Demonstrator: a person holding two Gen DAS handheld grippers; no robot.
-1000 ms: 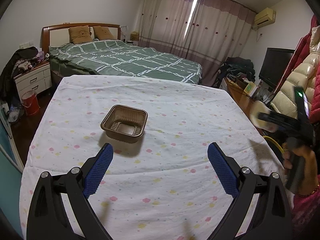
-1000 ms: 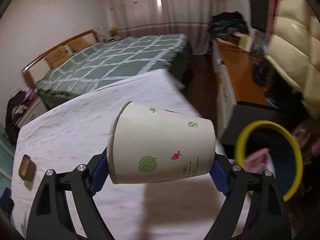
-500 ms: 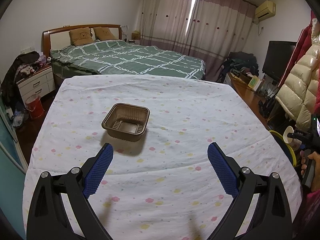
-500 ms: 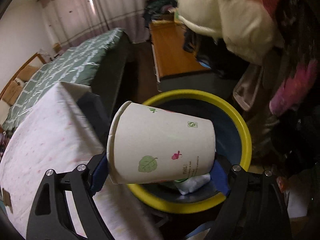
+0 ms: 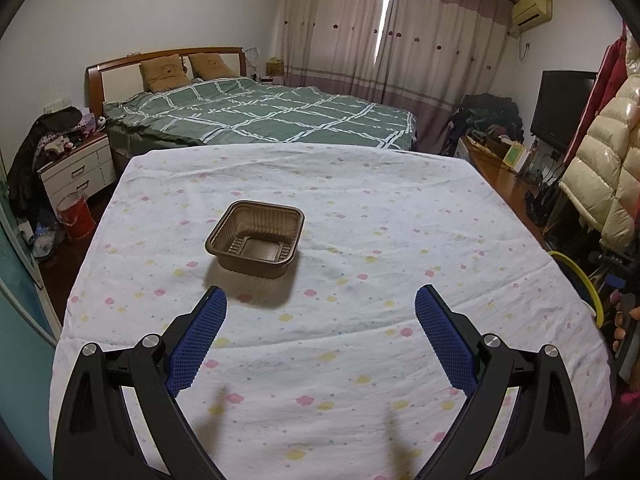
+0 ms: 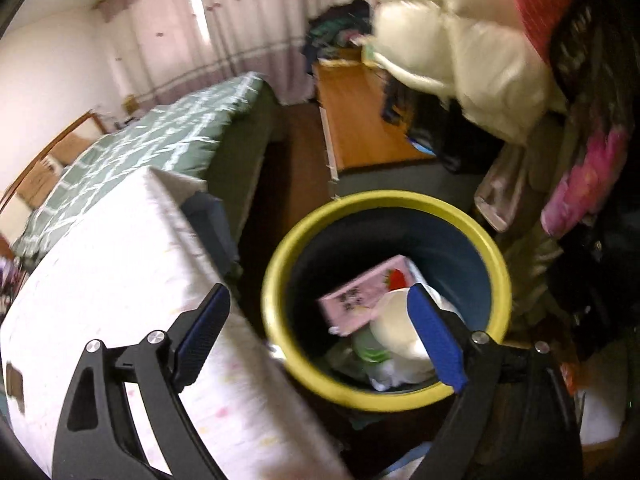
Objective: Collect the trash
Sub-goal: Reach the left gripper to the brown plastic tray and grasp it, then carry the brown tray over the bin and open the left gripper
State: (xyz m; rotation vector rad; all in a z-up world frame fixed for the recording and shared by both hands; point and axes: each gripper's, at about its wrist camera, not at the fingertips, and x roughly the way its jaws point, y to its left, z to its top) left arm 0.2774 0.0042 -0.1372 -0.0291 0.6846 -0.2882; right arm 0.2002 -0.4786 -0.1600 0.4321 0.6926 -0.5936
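A brown plastic tray (image 5: pixel 256 238) sits upright on the flowered tablecloth (image 5: pixel 360 240), a short way ahead of my left gripper (image 5: pixel 320 300), which stands open and empty above the cloth. My right gripper (image 6: pixel 316 296) hangs over a blue trash bin with a yellow rim (image 6: pixel 276 276) beside the table; its jaws are opening and nothing is between them. The white paper cup (image 6: pixel 396 332) lies inside the bin among a pink carton (image 6: pixel 360 296) and crumpled wrappers. The bin's yellow rim (image 5: pixel 580 276) shows at the right edge of the left wrist view too.
A green checked bed (image 5: pixel 272 116) lies beyond the table. A wooden bench (image 6: pixel 360 120) and hanging coats (image 6: pixel 460 48) stand to the right of the bin. A nightstand (image 5: pixel 76 168) and red bucket (image 5: pixel 76 216) are at the far left. The person's hand (image 5: pixel 628 316) shows at the right.
My right gripper swung from the table to above the bin, opened, and the paper cup dropped out of it into the bin. The left gripper stayed in place.
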